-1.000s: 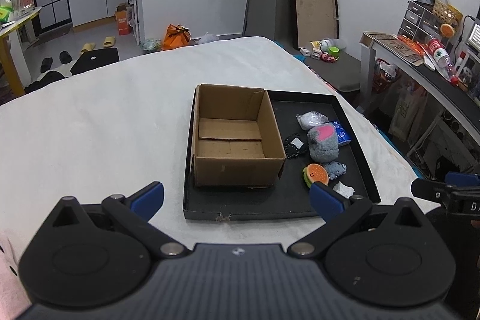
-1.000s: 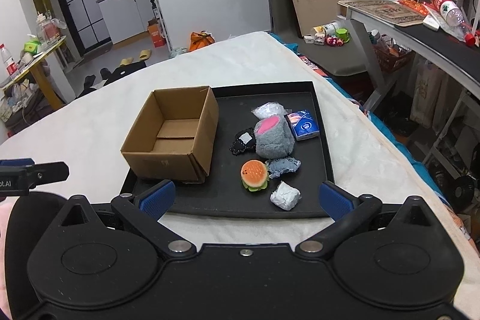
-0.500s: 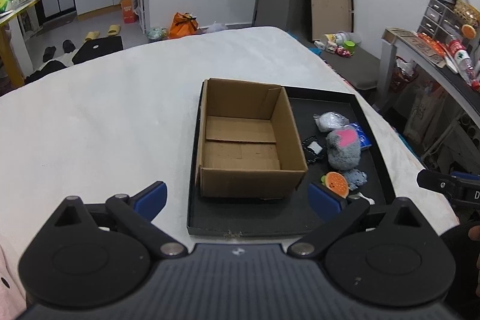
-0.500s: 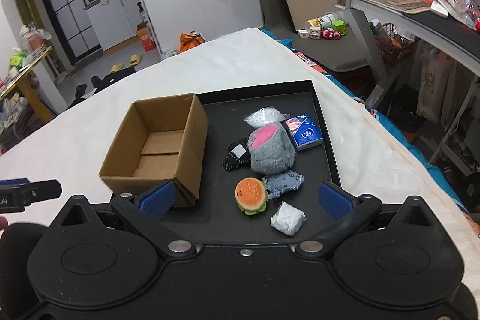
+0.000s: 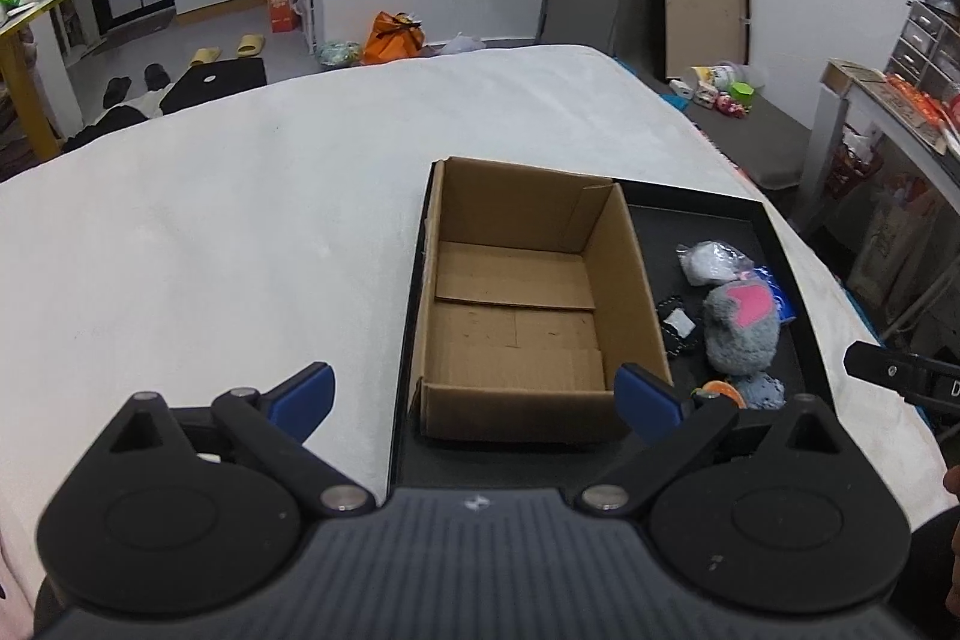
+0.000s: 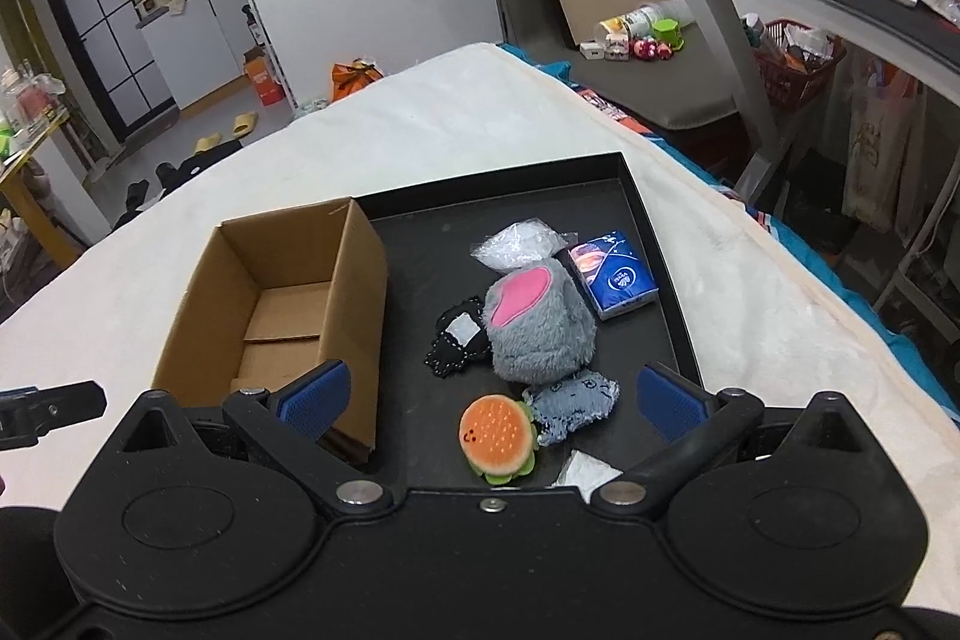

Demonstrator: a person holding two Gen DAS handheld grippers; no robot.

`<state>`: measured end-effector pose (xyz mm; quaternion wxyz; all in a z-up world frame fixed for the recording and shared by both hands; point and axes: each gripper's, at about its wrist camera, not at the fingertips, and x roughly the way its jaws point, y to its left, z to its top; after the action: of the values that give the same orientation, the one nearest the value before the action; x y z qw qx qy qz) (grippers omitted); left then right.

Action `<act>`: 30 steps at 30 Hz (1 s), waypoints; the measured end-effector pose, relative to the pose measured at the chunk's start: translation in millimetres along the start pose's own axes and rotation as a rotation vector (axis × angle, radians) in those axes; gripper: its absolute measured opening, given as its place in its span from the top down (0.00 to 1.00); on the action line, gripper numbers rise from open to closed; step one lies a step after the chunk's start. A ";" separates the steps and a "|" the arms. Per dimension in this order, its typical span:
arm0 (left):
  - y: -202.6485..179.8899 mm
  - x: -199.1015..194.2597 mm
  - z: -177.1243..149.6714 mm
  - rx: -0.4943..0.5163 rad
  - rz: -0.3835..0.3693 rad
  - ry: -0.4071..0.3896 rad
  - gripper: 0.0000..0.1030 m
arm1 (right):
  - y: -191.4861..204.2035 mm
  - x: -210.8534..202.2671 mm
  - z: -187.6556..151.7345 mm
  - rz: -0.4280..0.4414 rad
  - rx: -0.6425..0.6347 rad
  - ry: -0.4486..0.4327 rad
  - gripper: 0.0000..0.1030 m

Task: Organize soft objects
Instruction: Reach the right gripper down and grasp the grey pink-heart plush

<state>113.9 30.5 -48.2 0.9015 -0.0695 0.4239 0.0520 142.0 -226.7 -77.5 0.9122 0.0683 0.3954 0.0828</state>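
A: Left to right, what's there?

B: The left gripper [image 5: 474, 397] hangs with its fingers spread and empty over the near wall of the box [image 5: 522, 304], which sits at the left end of the tray [image 6: 651, 244] with nothing in it. Right of the box lie a black pouch [image 6: 459, 337], then the grey plush [image 6: 537, 331] with a clear bag [image 6: 522, 244] beyond it and a tissue pack [image 6: 612, 274] at the far right.

A: And nearest the right gripper?

B: The right gripper [image 6: 492, 397] is spread too, holding nothing, with the burger toy [image 6: 498, 439] and a blue-grey scrap [image 6: 573, 400] touching it just under the gap. A white wad [image 6: 585, 469] is half hidden by the gripper body.

A: Where could it slip?

B: My guess: closing on the burger could catch the scrap as well, since they touch, and one may drop short of the box. The plush is wide (maybe wider than the gap), so a shallow pinch could pull out of the fur. The box looks light; a bump from either gripper could slide it on the tray.
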 end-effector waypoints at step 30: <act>17.2 92.1 14.4 -0.137 0.069 0.072 0.42 | -14.2 112.2 33.0 -0.014 -0.035 0.139 0.07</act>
<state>180.8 53.1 -111.6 0.8766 -0.1181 0.4535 0.1096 243.2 -219.5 -137.4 0.8841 0.0434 0.4569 0.0879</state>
